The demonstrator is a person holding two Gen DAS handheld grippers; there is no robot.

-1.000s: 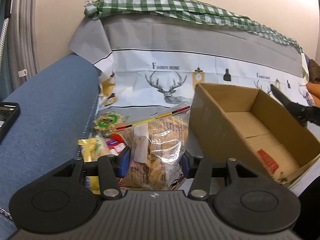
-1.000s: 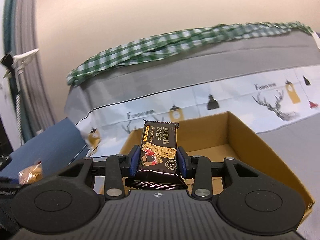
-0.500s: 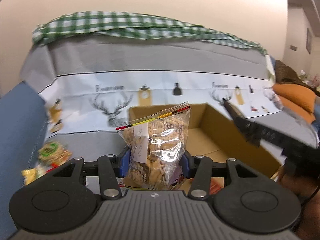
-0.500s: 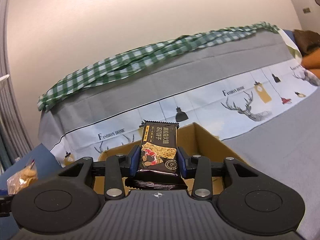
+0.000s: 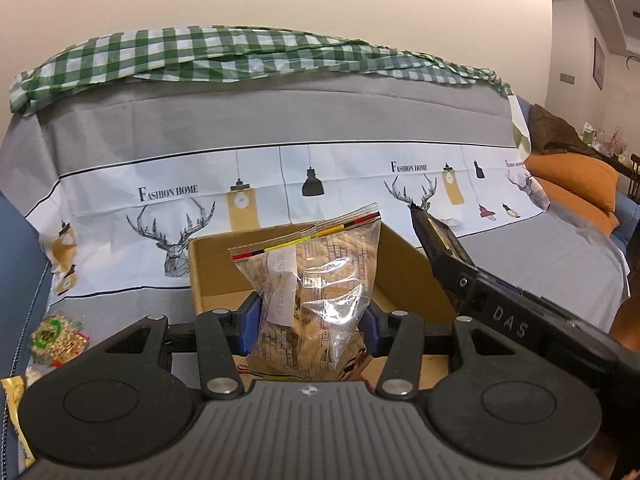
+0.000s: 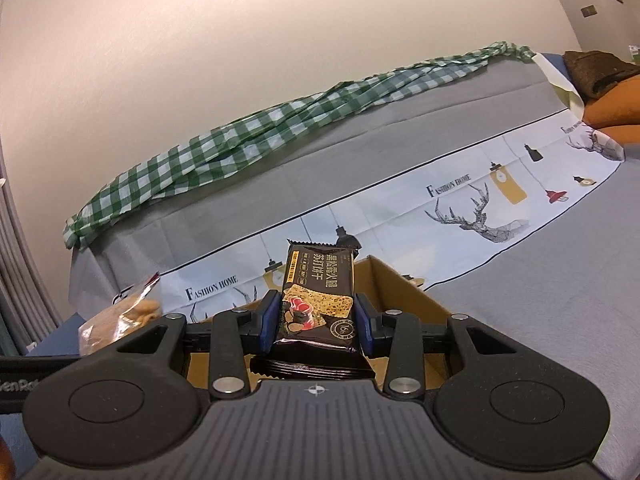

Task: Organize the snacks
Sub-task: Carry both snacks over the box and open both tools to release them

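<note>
loose snacks point(image 5: 56, 336) left of cardboard box point(image 5: 212, 268)

The left gripper point(image 5: 310, 320) points slightly downward, its blue pads pressed against both sides of a clear snack bag point(image 5: 316, 296). The right gripper point(image 6: 316, 322) is held nearly level, its pads clamping a dark cracker packet point(image 6: 318, 296); seen from the left wrist, it reaches in from the right.

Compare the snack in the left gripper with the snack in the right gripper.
The clear zip bag shows its loose biscuits; the black cracker packet is opaque and printed. The bag is bulky and crumpled; the packet is flat and rectangular. The bag has a coloured zip strip; the packet has a crimped edge. Both stand upright, each clamped between fingers, over the cardboard box.
</note>
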